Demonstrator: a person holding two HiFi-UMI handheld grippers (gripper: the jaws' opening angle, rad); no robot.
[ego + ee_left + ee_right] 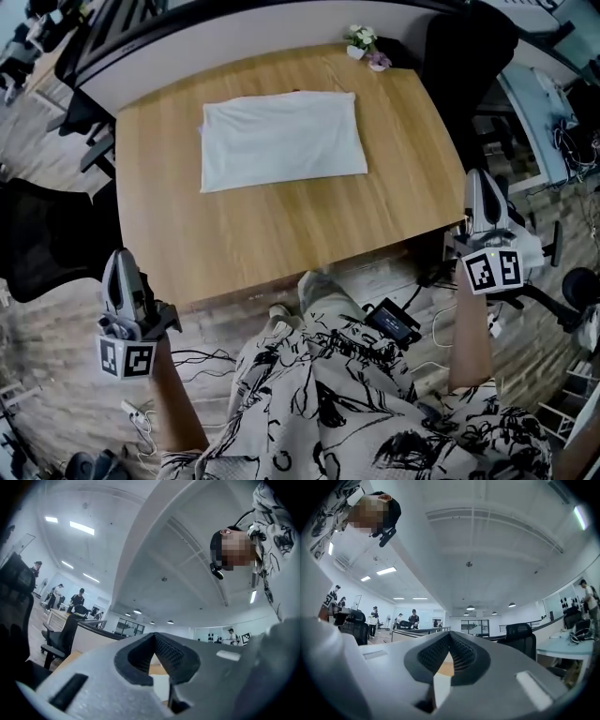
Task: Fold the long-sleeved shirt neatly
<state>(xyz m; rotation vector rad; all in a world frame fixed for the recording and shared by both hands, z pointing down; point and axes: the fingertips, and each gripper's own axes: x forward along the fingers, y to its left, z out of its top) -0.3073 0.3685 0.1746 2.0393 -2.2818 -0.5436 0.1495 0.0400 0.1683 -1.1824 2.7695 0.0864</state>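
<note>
The white long-sleeved shirt (pixel 281 141) lies folded into a flat rectangle on the far half of the wooden table (pixel 281 234). Both grippers are off the table, at the person's sides, pointing roughly level toward it. My left gripper (pixel 119 262) is beyond the table's near left corner, jaws shut with nothing between them. My right gripper (pixel 478 183) is beside the table's right edge, also shut and empty. In the left gripper view the pads (pixel 164 651) meet at a point. The right gripper view shows its pads (pixel 459 651) closed the same way.
Two small flower pots (pixel 364 42) stand at the table's far edge. Black office chairs sit at the left (pixel 47 234) and the far right (pixel 469 47). Cables and a power strip (pixel 394 323) lie on the floor under the table's near edge. Several people stand in the distance (pixel 77 599).
</note>
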